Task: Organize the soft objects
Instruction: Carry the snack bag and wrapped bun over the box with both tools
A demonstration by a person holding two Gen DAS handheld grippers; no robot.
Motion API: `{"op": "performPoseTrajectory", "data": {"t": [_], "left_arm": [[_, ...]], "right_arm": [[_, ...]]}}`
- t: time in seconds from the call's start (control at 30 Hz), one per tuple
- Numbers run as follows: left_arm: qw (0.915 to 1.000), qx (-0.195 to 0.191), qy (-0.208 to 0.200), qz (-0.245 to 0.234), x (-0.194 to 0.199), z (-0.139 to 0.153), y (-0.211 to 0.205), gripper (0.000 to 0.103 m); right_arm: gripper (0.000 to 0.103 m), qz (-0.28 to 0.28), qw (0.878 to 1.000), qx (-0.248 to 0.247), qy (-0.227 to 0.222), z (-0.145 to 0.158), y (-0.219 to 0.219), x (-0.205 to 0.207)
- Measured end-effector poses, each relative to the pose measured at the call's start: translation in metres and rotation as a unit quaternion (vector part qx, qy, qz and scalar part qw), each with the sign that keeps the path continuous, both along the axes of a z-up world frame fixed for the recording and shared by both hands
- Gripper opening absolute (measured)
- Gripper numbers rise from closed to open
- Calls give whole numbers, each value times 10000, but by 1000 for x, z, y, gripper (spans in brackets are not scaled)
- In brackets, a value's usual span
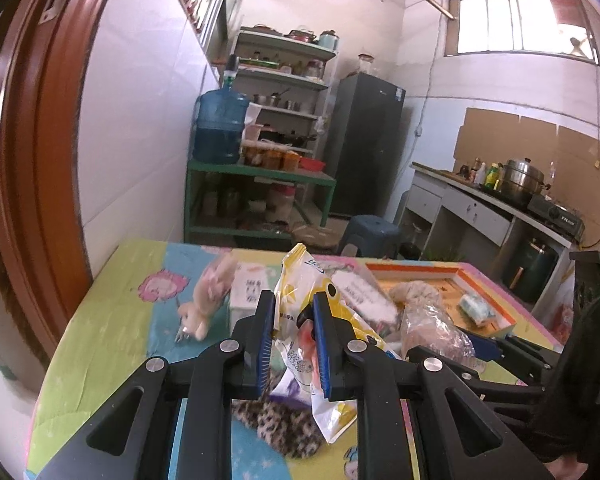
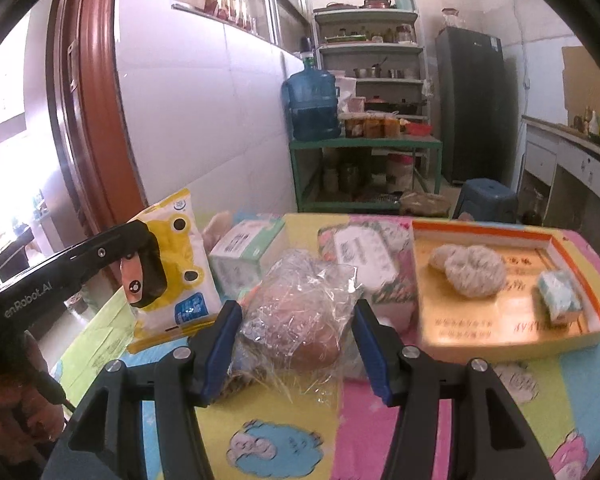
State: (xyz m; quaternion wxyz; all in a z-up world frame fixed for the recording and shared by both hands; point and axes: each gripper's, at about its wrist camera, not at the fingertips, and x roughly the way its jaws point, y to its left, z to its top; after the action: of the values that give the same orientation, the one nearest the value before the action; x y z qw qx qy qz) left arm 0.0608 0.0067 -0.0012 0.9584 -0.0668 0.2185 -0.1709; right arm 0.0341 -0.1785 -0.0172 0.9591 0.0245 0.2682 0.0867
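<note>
- While clamped in left gripper: yellow-white pack, raised off table.
- Right gripper closed around clear-wrapped bundle, pads touching both sides.
- Just behind: tissue box, floral pack; leopard cloth under left pack.
- Right side: orange-rimmed tray holding knit rolls, small pack.
- Near table strip bare; left edge close to door frame.

both wrist views face the shelves across a shared table.
</note>
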Motion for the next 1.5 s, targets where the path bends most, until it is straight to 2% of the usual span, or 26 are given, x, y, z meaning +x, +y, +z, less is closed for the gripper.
{"op": "performPoseTrajectory", "data": {"t": [0.4, 0.8, 1.13, 1.5], "left_arm": [[9998, 52, -62, -176, 45, 17, -49, 19], [9985, 59, 81, -536, 88, 12, -132, 19], [9940, 158, 325, -1030, 103, -9, -218, 19], [9905, 322, 598, -1195, 112, -39, -271, 19]], "right_arm": [[57, -322, 9992, 107, -219, 19, -50, 26], [57, -971, 9947, 233, -226, 17, -138, 42], [57, -1617, 9863, 322, -68, 0, -220, 44], [57, -1927, 9806, 325, 183, -23, -262, 46]]}}
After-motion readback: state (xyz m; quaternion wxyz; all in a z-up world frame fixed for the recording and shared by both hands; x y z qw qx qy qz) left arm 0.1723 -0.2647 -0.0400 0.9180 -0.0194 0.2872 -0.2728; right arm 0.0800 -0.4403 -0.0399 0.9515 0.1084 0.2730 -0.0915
